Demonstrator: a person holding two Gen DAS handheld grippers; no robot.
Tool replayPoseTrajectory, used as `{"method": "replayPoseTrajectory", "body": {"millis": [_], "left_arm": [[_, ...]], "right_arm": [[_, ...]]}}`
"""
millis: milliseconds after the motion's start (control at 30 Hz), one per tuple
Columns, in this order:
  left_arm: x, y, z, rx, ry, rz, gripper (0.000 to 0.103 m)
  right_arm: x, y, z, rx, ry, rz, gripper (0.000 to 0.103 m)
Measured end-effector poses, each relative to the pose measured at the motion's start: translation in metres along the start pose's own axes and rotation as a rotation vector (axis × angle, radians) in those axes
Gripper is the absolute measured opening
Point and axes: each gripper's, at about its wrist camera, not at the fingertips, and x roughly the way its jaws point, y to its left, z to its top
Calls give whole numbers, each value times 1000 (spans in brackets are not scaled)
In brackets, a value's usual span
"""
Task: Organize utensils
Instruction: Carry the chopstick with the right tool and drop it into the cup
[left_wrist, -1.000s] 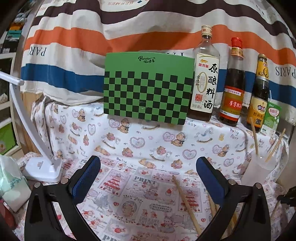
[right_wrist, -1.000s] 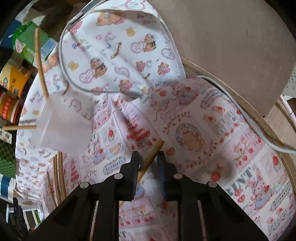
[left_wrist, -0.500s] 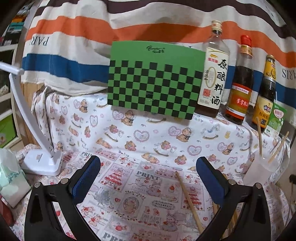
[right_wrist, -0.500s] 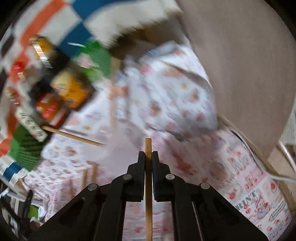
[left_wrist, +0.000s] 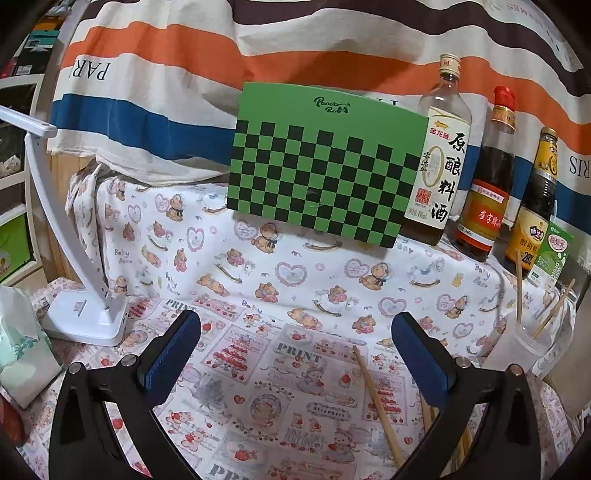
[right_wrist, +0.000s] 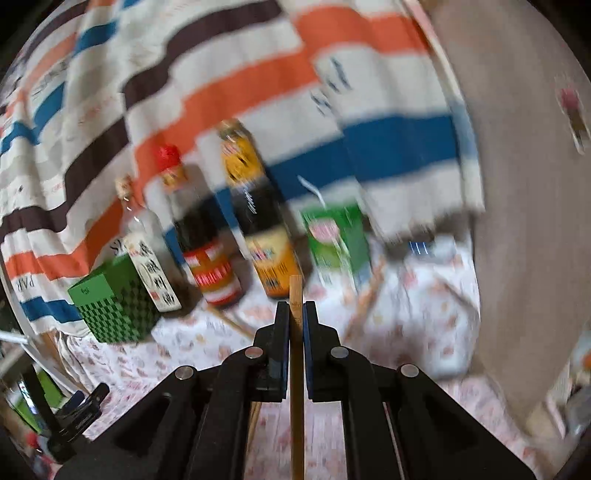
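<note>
My right gripper (right_wrist: 296, 308) is shut on a wooden chopstick (right_wrist: 296, 387), which runs straight along its fingers and sticks out a little past the tips, lifted above the table. My left gripper (left_wrist: 295, 332) hangs open over the printed cloth with nothing between its blue pads. A loose chopstick (left_wrist: 375, 400) lies on the cloth near its right finger, with more chopsticks (left_wrist: 427, 417) half hidden behind that finger. At the right stands a clear plastic cup (left_wrist: 532, 341) holding a few chopsticks (left_wrist: 519, 291). The right wrist view is blurred.
A green checkered box (left_wrist: 325, 181), three sauce bottles (left_wrist: 439, 166) and a small green carton (left_wrist: 552, 258) line the raised back shelf. A white lamp base (left_wrist: 86, 319) and a tissue pack (left_wrist: 20, 354) stand at the left. A brown panel (right_wrist: 532, 184) rises on the right.
The right gripper closed on the chopstick and lifted it off the cloth, swinging up to face the bottles. The left gripper barely moved.
</note>
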Motion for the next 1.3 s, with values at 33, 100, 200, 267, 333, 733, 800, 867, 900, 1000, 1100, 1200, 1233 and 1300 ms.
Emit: {"method": "replayPoseTrajectory", "body": {"millis": [33,100,200,267,333,733,800,867,900,1000,1100,1200,1233,1300], "left_arm": [[1,0,0,-1,2,1,102],[1,0,-1,0,5,2,102],[2,-1,-2,2,9,-6,102],[4,-2,-3,13,12,1,102],[5,-4,-3,19,20,-5,102],[8,-6,-5,50,12,17,102],[11,-7,-6,65,13,27,102],[12,-7,-6,68,14,28,102],[12,-7,-6,64,15,23,102],[13,-6,-5,45,26,-1,102],[11,-5,-5,39,24,-2,102],[10,-4,-4,33,20,1,102],[10,-3,-4,32,20,2,102],[10,-3,-3,29,21,4,102]], "right_arm": [[4,5,4,-18,-4,-7,8],[14,11,13,-40,-3,-45,8],[25,8,30,-15,-48,-90,8],[36,10,43,-8,-62,-53,8],[42,14,54,-24,-122,-39,8],[83,20,50,24,-506,-192,8],[90,21,42,19,-490,-204,8],[93,24,32,-8,-487,-216,8],[92,28,25,-44,-502,-234,8],[95,36,6,-128,-484,-264,8],[93,43,-13,-201,-473,-267,8],[91,39,-22,-170,-447,-245,8],[91,38,-23,-163,-443,-240,8],[88,38,-29,-162,-439,-235,8]]}}
